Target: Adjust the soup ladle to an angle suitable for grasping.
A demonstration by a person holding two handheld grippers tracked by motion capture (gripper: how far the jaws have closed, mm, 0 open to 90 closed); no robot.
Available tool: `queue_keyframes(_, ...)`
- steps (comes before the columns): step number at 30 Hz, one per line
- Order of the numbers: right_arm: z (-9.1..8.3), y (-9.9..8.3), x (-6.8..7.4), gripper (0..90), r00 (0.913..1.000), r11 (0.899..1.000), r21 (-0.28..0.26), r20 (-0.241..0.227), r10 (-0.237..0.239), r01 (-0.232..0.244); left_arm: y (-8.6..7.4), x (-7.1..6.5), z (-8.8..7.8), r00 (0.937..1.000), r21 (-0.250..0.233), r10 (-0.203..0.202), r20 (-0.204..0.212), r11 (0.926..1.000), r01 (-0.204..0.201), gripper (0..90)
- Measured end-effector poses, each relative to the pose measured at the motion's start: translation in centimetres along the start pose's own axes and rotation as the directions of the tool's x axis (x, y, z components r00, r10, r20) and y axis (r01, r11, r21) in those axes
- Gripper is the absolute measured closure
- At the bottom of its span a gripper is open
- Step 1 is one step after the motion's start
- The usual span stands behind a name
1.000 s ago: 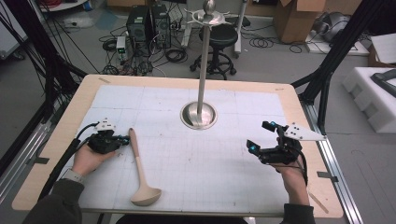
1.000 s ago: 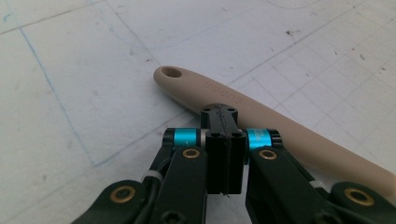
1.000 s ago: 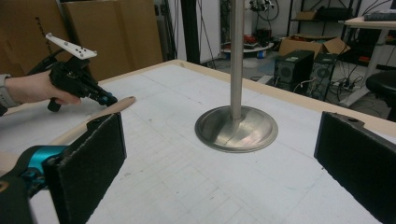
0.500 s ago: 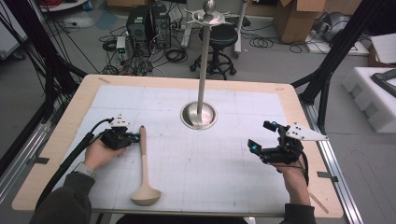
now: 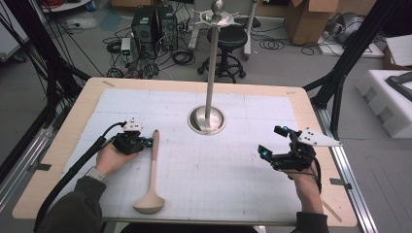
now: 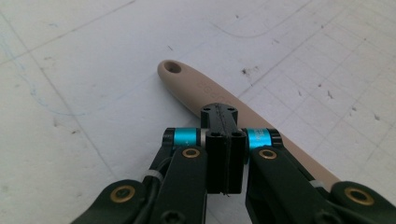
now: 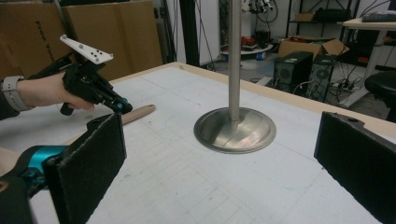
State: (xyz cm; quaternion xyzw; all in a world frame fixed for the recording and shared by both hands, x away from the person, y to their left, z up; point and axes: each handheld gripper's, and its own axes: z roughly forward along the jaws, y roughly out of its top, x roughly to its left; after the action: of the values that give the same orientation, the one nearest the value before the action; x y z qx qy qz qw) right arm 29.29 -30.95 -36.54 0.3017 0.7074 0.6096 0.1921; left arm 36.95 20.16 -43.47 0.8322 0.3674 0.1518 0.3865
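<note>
Nothing lifted yet: ladle (image 5: 150,179) lies flat on tabletop (image 5: 233,170). Left gripper (image 5: 144,143) jaws pressed together above its handle; right gripper (image 5: 272,141) jaws spread, idle near stand (image 5: 208,119).

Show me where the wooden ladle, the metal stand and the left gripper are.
ladle (image 5: 153,167): high view, middle of its handle.
metal stand (image 5: 207,119): high view, its round base.
left gripper (image 6: 223,145): left gripper view, closed tips above the handle.

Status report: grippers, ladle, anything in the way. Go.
Left gripper shut, over the ladle handle, not gripping. Right gripper open, empty. Ladle flat on the table. Nothing blocking; stand beyond.
</note>
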Motion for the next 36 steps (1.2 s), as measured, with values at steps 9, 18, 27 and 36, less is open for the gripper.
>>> queue_keyframes(9, -0.2, 0.0, 0.0, 1.2, 1.0000, 1.000, -0.008, 0.002, 0.001, -0.001, 0.6, -3.0, -4.7, 0.9947, -0.065, 0.093, 0.046, 0.9939, -0.089, 89.7)
queue_keyframes(18, -0.1, 0.1, 0.1, 1.2, 1.0000, 1.000, -0.003, 0.000, -0.004, 0.004, -1.7, -7.2, -4.6, 0.9810, -0.047, 0.138, 0.137, 0.9901, -0.132, 89.7)
queue_keyframes(27, -0.2, 0.0, 0.0, 1.2, 1.0000, 1.000, -0.002, 0.001, 0.001, -0.001, -2.7, -9.8, -4.0, 0.9552, 0.007, 0.197, 0.221, 0.9791, -0.203, 89.7)
queue_keyframes(36, -0.1, 0.0, 0.1, 1.2, 0.9999, 1.000, 0.001, -0.010, -0.002, 0.002, -3.3, -10.2, -3.4, 0.9462, 0.070, 0.209, 0.247, 0.9702, -0.232, 89.8)
